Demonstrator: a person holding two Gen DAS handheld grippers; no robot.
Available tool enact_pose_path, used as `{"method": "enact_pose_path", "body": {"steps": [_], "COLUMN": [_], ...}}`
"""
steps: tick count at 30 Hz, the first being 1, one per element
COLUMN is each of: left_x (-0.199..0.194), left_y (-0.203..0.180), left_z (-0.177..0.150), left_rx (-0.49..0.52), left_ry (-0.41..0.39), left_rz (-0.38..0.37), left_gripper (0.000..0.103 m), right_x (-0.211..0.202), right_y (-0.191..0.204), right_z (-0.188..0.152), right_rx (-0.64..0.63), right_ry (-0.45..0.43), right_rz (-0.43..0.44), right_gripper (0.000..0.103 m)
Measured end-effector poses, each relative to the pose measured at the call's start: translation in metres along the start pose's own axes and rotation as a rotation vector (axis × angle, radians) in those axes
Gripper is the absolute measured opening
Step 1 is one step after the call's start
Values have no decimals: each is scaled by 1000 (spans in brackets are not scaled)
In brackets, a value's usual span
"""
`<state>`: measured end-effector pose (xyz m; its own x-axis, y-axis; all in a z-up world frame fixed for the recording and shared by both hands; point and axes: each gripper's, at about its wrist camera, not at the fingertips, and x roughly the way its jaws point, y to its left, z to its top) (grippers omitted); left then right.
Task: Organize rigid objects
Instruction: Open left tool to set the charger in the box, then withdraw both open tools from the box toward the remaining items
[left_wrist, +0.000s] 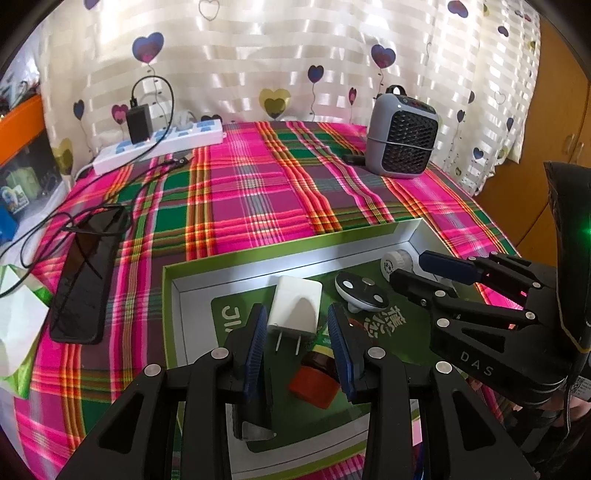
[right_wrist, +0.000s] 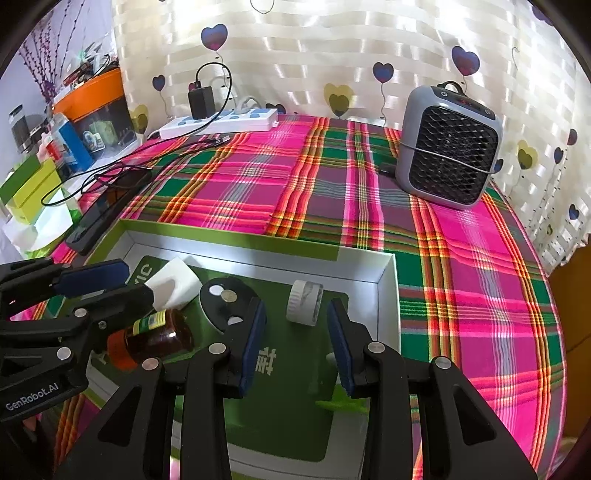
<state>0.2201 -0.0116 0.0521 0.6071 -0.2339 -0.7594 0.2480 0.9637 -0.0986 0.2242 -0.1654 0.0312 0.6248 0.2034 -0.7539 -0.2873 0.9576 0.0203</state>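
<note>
Lighting: bright daylight through backlit curtain (left_wrist: 295, 55); white glare on box wall (left_wrist: 295, 258); green lens flare at right. Fisheye bending, dark corner vignette. Focus sharp; near gripper parts soft.

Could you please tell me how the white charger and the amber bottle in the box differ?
The charger is a plain white block with two metal prongs; the bottle is round, see-through amber, with a red cap and a green-and-yellow label. In the right wrist view the charger lies nearer the box's far wall, the bottle nearer the camera. Both lie on their sides inside the box, ungripped.
</note>
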Motion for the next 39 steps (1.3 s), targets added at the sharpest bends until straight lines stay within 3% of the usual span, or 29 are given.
{"method": "enact_pose_path", "body": {"steps": [3,6,17,32,35,39], "left_x": [-7,-15,-47,-65,-65,-66], "left_y": [0,-1,-1,-7,-12,-25], "left_z": [-4,-9,-36,-76,-85,-102], "left_rx": [-2,2,16,62,95,162], "left_ry": [-12,-23,-56,-35,-14,16], "left_rz": [-5,-10,-42,-86,-111,-218], "left_gripper": [34,34,34,34,34,35], "right_x": [-6,-13,-48,-76,-80,-84], "right_y": [-1,-2,2,6,7,8], "right_z": [-2,-5,-26,-48,-53,-61], "right_rx": [6,18,36,70,72,77], "right_ry": [-8,-19,-63,-92,-95,-95], "right_rz": [2,9,25,32,36,41], "right_gripper": [39,48,48,49,49,49]}}
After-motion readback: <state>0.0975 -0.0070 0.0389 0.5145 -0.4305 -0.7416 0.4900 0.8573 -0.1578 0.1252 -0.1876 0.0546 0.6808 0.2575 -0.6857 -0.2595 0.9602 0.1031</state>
